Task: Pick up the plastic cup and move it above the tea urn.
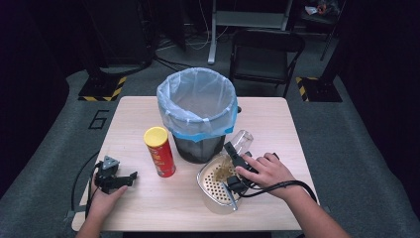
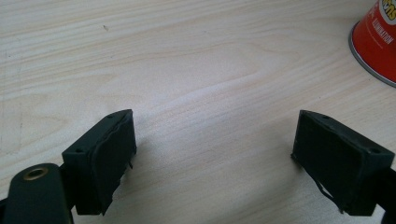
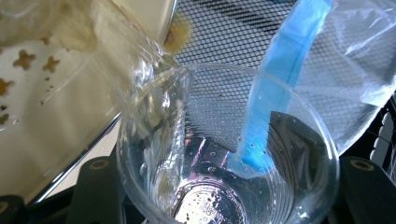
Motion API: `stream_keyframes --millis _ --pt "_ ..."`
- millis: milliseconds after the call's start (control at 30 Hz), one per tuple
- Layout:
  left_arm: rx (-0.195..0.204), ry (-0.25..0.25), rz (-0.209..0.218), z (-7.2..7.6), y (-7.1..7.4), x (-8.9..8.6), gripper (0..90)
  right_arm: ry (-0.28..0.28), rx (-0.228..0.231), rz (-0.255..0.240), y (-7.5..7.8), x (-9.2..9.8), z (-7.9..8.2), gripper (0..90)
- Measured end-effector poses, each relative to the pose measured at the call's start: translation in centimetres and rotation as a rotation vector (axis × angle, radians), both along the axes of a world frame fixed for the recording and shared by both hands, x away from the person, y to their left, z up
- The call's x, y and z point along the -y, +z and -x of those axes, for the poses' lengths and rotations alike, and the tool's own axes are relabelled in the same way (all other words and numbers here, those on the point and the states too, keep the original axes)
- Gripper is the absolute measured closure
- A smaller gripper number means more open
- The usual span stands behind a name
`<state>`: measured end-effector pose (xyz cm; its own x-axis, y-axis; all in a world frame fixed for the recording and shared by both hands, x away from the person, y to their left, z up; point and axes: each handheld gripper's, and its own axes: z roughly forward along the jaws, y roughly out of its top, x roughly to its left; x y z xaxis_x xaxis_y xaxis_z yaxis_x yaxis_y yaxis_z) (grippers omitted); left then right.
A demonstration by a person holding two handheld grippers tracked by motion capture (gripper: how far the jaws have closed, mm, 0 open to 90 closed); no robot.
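**Cup tipped over the strainer, bin just behind**

The right gripper (image 1: 236, 166) holds a clear plastic cup (image 1: 241, 140) clamped between its jaws; in the right gripper view the black jaws stand on either side of the cup's (image 3: 224, 154) wall near its base. The cup lies on its side, its long axis running from the gripper up and away toward the waste bin (image 1: 198, 111), with the open mouth at the far end. What the coming move turns on is where that mouth sits: beside the bin's dark mesh wall and below its rim, while the cup's lower lip hangs over the white strainer tray (image 1: 210, 186) that lies on the table (image 1: 277, 119) just in front of the bin.

The strainer has a perforated floor and carries brownish residue (image 1: 224, 168) near the cup; whether that is liquid, pulp or crumbs is hard to say. The cup itself looks nearly drained, with droplets and a few dark specks clinging to its base (image 3: 203, 207). The bin is lined with a pale blue bag (image 1: 197, 94) folded over its rim, and nothing can be made out inside it.

The left gripper (image 1: 116, 177) rests on the table well to the left, jaws wide apart with bare wood between them, nearer to the upright red crisp can (image 1: 159, 151) than to the cup. The right hand (image 1: 265, 171) is plainly the nearer one for the work.
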<state>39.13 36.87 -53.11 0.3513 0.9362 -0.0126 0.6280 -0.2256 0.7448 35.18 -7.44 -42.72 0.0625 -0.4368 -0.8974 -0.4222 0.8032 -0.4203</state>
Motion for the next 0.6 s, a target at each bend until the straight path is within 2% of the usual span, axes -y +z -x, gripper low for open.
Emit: stream_keyframes --millis 333,367,400,533,600 --pt "0.000 0.000 0.000 0.00 0.00 0.00 12.8 0.015 0.011 0.017 -0.08 -0.15 0.17 35.8" --pt "0.000 0.000 0.000 0.00 0.00 0.00 12.8 0.014 0.027 -0.004 -0.15 -0.07 0.32 35.8" --pt "0.000 0.000 0.000 0.00 0.00 0.00 12.8 0.018 0.010 0.010 -0.08 -0.15 0.27 35.8" --pt "-0.001 0.000 -0.001 0.00 0.01 0.00 12.8 0.014 0.009 0.024 0.03 -0.16 0.44 35.7" --pt "0.000 0.000 0.000 0.00 0.00 0.00 12.8 0.024 0.010 0.009 0.03 -0.20 0.44 35.7"
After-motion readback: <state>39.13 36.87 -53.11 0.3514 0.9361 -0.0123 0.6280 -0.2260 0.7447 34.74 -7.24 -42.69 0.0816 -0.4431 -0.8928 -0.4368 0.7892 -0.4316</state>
